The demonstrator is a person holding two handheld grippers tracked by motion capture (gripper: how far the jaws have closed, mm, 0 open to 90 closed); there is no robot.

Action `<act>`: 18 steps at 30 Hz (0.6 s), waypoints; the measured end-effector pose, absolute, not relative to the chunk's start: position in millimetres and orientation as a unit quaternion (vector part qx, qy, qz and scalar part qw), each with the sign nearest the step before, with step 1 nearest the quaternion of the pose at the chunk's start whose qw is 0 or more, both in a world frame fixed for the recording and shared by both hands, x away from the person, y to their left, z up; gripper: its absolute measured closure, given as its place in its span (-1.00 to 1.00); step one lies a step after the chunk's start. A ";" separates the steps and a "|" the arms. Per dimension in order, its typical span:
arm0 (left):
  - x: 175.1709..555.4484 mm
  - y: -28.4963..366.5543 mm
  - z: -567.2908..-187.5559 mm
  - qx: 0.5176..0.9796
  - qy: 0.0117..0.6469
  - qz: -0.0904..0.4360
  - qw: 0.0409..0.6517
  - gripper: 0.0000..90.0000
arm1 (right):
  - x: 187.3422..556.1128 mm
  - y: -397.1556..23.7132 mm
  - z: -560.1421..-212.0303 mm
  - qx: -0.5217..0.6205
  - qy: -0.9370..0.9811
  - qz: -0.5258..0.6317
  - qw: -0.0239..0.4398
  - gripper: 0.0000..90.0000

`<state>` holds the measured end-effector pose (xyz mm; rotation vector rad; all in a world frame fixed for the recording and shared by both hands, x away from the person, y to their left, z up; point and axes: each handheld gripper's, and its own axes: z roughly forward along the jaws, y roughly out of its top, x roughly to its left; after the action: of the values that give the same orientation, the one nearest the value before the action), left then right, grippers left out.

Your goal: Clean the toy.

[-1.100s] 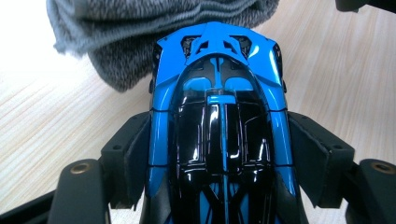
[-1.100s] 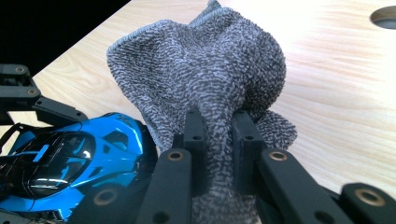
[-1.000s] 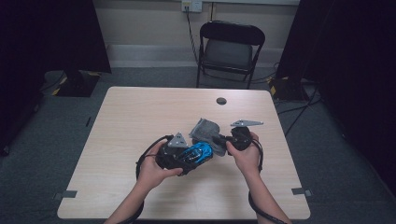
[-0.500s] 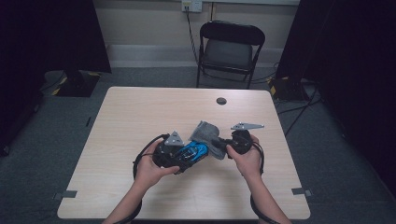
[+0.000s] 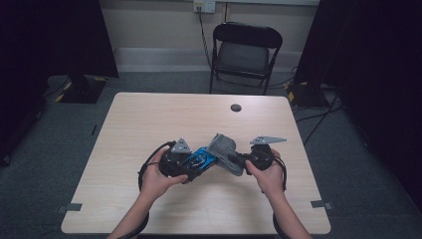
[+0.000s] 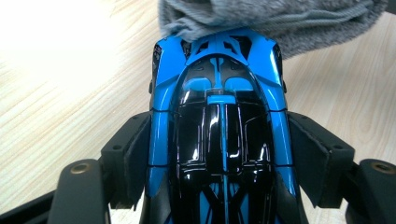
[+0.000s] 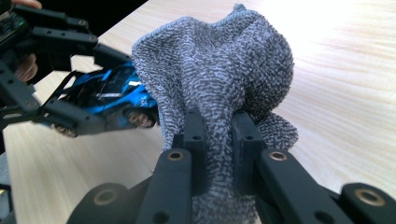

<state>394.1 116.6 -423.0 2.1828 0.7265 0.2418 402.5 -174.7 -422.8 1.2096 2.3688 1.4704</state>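
So the left gripper (image 5: 191, 163) has its jaws clamped on the sides of a blue and black toy car (image 6: 219, 135), which runs lengthwise between them and sticks out past the tips, with the pads pressed against both flanks. The right gripper (image 7: 218, 133) has its jaws pinched together on a grey cloth (image 7: 219, 74), which bunches up just beyond the tips and drapes over the far end of the car, touching it. Both grippers meet near the middle of the table (image 5: 149, 124), a bit toward the person's edge. Lots of bare wood ahead of the jaws and out to either side, with just a small dark round thing (image 5: 236, 107) well beyond them near the far edge. A folding chair (image 5: 246, 52) stands past that edge.
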 end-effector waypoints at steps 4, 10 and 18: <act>394.2 117.2 -422.0 0.864 0.288 0.099 0.401 -0.37 | 397.5 -176.2 -425.1 0.393 0.781 0.484 0.047 0.77; 395.1 119.4 -421.9 0.862 0.293 0.105 0.400 -0.37 | 390.3 -176.1 -426.2 0.384 0.783 0.488 0.043 0.77; 398.3 126.6 -423.4 0.858 0.305 0.107 0.400 -0.37 | 383.9 -171.8 -428.4 0.373 0.790 0.486 0.035 0.77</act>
<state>398.3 126.6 -423.4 2.1698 0.7728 0.2705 383.9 -171.8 -428.4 1.1448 2.4273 1.4931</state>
